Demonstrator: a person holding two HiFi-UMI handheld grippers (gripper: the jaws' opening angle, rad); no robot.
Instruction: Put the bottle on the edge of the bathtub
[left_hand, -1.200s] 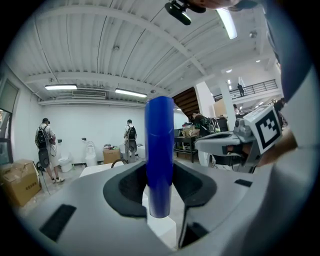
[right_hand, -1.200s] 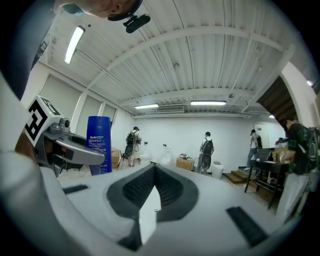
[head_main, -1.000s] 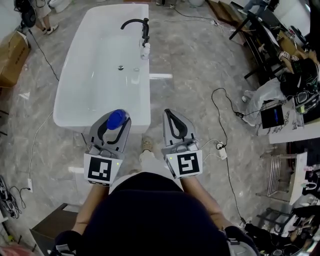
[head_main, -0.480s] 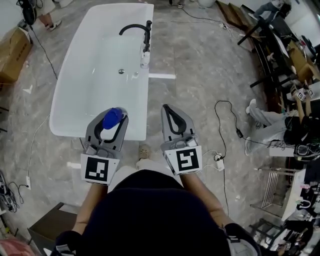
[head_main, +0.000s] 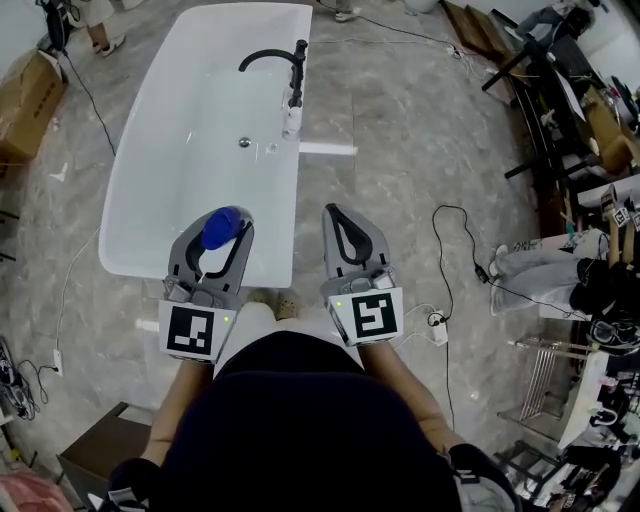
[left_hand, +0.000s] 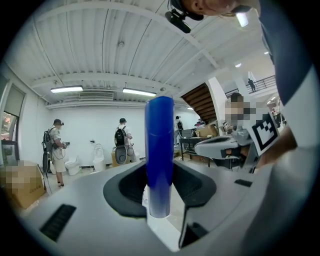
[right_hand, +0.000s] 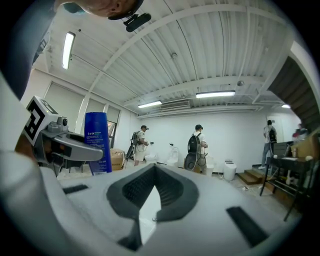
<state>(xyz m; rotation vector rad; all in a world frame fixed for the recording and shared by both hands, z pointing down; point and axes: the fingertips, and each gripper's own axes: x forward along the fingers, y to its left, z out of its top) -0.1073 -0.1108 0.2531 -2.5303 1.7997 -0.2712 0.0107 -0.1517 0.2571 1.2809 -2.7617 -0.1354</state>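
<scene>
- The left claw (head_main: 225, 222) grips the blue bottle (left_hand: 159, 155) upright; the right claw (head_main: 337, 213) is closed and empty.
- Carry it toward twelve o'clock and set it flat on the bathtub rim (head_main: 270, 272).

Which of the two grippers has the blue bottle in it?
The left gripper: the blue bottle stands upright between its jaws, whereas the right gripper is shut and empty.

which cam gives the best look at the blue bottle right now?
Left gripper view: the blue bottle stands upright mid-frame, clamped in the jaws of the left gripper. Head view shows only its blue top. Right gripper view shows its labelled side at far left, partly behind the left gripper.
</scene>
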